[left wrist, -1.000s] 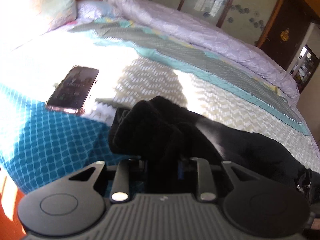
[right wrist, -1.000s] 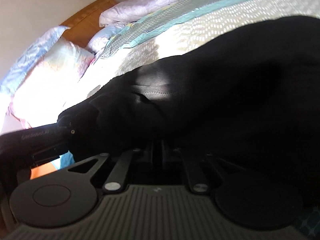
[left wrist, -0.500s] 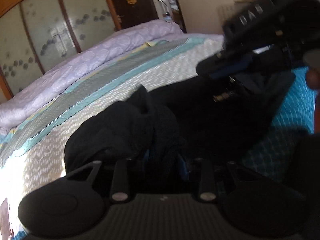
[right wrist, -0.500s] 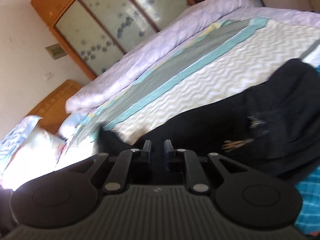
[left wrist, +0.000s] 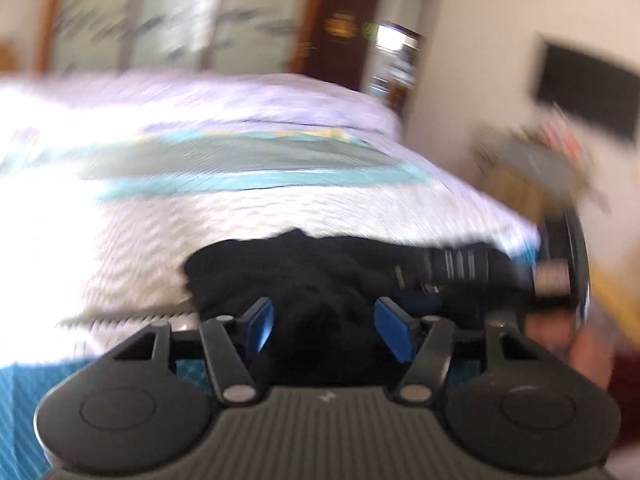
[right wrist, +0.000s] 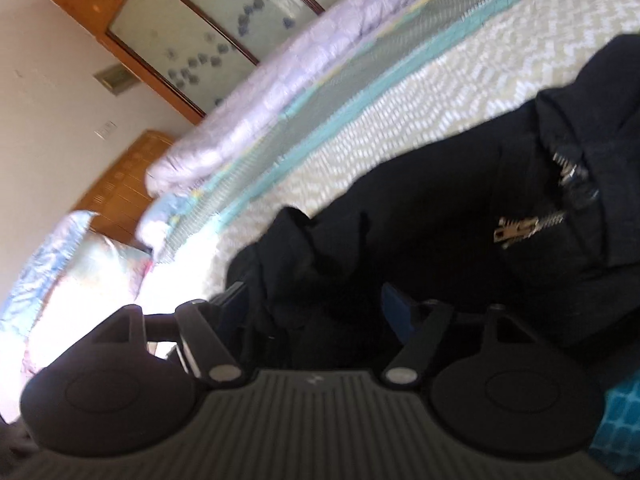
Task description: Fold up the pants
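Observation:
The black pants (right wrist: 460,200) lie bunched on the bed, with the metal zipper (right wrist: 528,226) showing at the right in the right wrist view. My right gripper (right wrist: 316,312) is open, its jaws spread on either side of a fold of the black cloth. In the blurred left wrist view my left gripper (left wrist: 322,326) is open, its blue pads (left wrist: 260,324) apart with the pants (left wrist: 312,272) lying between and beyond them. The right gripper's body (left wrist: 560,268) shows at the right of that view.
The bed has a white zigzag and teal cover (right wrist: 460,64) and a lilac quilt (right wrist: 288,80) rolled along its far side. Pillows (right wrist: 80,264) lie by the wooden headboard (right wrist: 124,184). A wardrobe with frosted doors (right wrist: 208,28) stands behind the bed.
Both grippers have opened and let go of the pants cloth. The left wrist view has swung fast toward the foot of the bed and is blurred.

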### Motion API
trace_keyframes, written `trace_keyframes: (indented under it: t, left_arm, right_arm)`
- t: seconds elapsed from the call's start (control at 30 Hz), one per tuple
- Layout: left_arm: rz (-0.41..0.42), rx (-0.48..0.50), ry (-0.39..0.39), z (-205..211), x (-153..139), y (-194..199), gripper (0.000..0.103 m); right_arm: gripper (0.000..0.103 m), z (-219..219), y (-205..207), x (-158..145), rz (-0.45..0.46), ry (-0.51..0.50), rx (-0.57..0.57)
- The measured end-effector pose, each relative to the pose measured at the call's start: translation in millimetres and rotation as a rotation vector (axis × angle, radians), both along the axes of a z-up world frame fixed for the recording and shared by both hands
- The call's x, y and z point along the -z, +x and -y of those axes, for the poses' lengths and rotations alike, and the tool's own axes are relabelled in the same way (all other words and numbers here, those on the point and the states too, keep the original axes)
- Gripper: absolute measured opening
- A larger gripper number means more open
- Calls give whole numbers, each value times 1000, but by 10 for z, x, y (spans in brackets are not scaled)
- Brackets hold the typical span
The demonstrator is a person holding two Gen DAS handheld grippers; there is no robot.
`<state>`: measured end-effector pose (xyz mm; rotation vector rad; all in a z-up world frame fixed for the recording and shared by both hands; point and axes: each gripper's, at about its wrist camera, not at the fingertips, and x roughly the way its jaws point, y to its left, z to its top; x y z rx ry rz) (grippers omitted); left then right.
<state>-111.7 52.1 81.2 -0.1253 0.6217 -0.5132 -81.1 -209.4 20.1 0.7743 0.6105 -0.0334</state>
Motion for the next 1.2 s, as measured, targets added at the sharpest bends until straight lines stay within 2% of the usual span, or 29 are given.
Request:
trace_keyframes:
  t: [0.03,0.07,0.1,0.13,0.2,0.23,0.27,0.33,0.37,0.4,0.43,0.47,0.5,0.53,0.57,0.63,0.73,0.77,0.8,0.83,0.87,0.9,0.93,1.03,1.07,1.1,1.13,1.17,1.2]
  left_arm:
    - [-19,-44,-26,-94,6,61,55]
    - [-29,-78,-37,-142,9,110,54]
    - [-37,-105,-46,-178,19,149,54]
    - [-46,-122,-52,-200,35,176,54]
    - [-66,-138,-53,-220,86,235,54]
    - [-80,-137,-45,-199,135,274,54]
    - [-94,-131,-28,-143,169,342,54]
    - [-118,-109,44,50,271,408,54]
    - [-134,-98,99,145,349,435,54]
    - [-162,-89,153,225,454,412,54]
    - [-189,-84,182,268,535,416,54]
    - [-196,-80,194,281,566,378,54]
    - [-176,-73,202,279,584,325,54]
    - [-162,-63,213,282,578,290,54]
    - [-159,-59,221,279,578,283,54]
    - [-169,-66,210,245,579,280,55]
    - [-188,-83,190,212,558,268,55]
    - [-184,-83,196,218,549,256,55]
    - [-179,-81,204,224,545,246,55]
    - [-172,-77,216,231,539,233,55]
    - [-166,-72,223,234,531,223,55]
    - [-158,-64,227,231,522,215,55]
    - [-152,-55,228,227,514,207,55]
    - [-130,-13,213,253,493,187,55]
    - [-125,2,222,298,497,188,55]
    - [-121,8,259,368,519,197,55]
    - [-112,6,305,436,549,204,55]
    - [-108,6,333,479,571,205,55]
    - [-106,9,339,489,575,205,55]
  right_arm:
    - [18,-7,41,43,-20,21,-12]
    - [17,-21,36,38,-37,18,1]
    - [14,-55,-17,-32,-13,-10,6]
    - [13,-103,-112,-155,41,-70,7]
    - [2,-221,-345,-428,153,-234,29]
    - [2,-268,-467,-529,189,-310,49]
    - [3,-292,-531,-554,180,-344,58]
    - [8,-267,-512,-364,36,-329,59]
    - [8,-213,-473,-222,-54,-289,53]
    - [8,-118,-475,-124,-105,-221,86]
    - [8,-21,-508,-108,-91,-160,132]
    - [11,57,-524,-169,-48,-141,163]
    - [26,105,-482,-273,-9,-166,166]
    - [53,135,-399,-360,14,-193,149]
    - [63,165,-242,-443,31,-209,108]
    - [65,201,117,-507,47,-183,33]
    - [69,168,671,-398,2,-117,-40]
    - [68,127,846,-290,-39,-75,-84]
    - [59,73,985,-152,-101,-30,-110]
    - [19,5,1070,-28,-158,5,-135]
    - [12,-65,1084,18,-173,-2,-151]
    - [12,-122,1034,-4,-157,-24,-156]
    - [12,-134,900,-97,-93,-56,-121]
    - [12,-12,417,-445,96,-127,56]
    - [12,39,302,-484,125,-137,114]
    - [13,67,252,-466,121,-148,144]
    - [13,89,299,-378,79,-179,150]
    - [19,105,403,-241,5,-209,137]
    - [30,123,553,-68,-93,-216,109]
